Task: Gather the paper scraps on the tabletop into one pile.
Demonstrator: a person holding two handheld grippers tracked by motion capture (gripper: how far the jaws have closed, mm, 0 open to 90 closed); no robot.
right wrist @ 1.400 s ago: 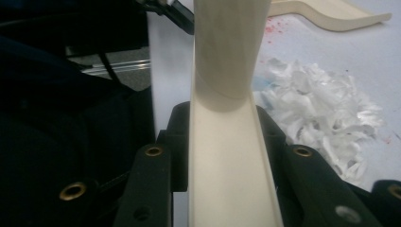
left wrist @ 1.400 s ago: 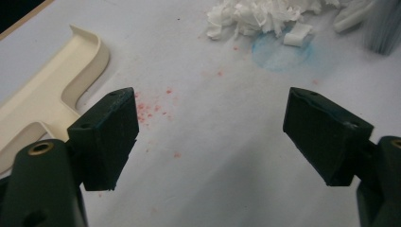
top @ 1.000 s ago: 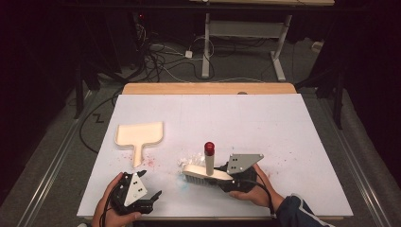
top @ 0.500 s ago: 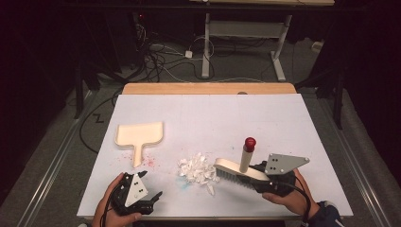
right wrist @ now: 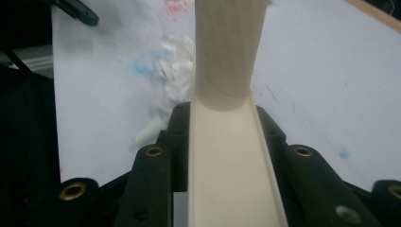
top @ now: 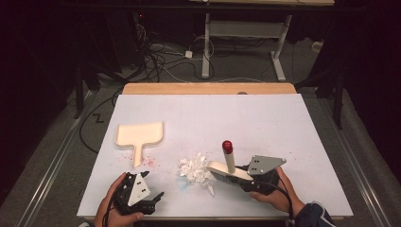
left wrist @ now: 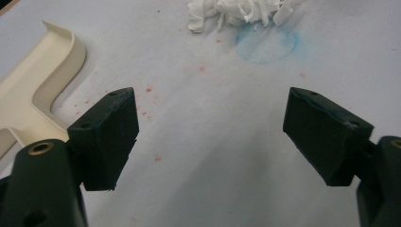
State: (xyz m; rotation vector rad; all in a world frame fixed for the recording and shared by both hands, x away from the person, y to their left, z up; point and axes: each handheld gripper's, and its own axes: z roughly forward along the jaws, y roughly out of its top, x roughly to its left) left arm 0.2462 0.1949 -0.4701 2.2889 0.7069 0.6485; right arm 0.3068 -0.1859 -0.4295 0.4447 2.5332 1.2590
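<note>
A cream brush [top: 230, 169] with a red-tipped handle lies low over the white sheet, and my right gripper [top: 242, 178] is shut on its body. Its left end meets a pile of white paper shreds [top: 194, 170]. In the right gripper view the brush [right wrist: 226, 142] runs straight out between the jaws, with the shreds [right wrist: 171, 61] beyond it. A cream dustpan [top: 140, 134] lies flat to the left, handle toward me. My left gripper [top: 154, 200] rests at the front left edge. Its jaws [left wrist: 213, 132] stand wide open over bare sheet, dustpan [left wrist: 33, 90] to their left, shreds [left wrist: 236, 12] ahead.
The white sheet [top: 265, 123] covers most of the table, with a wooden strip [top: 208, 88] at the far edge. Red specks and a faint blue ring [left wrist: 267, 45] mark the sheet near the pile. Cables and a table frame stand on the floor behind.
The right gripper carried the brush right, off the shred pile, then came partway back left to the pile's edge. The left gripper stayed put.
</note>
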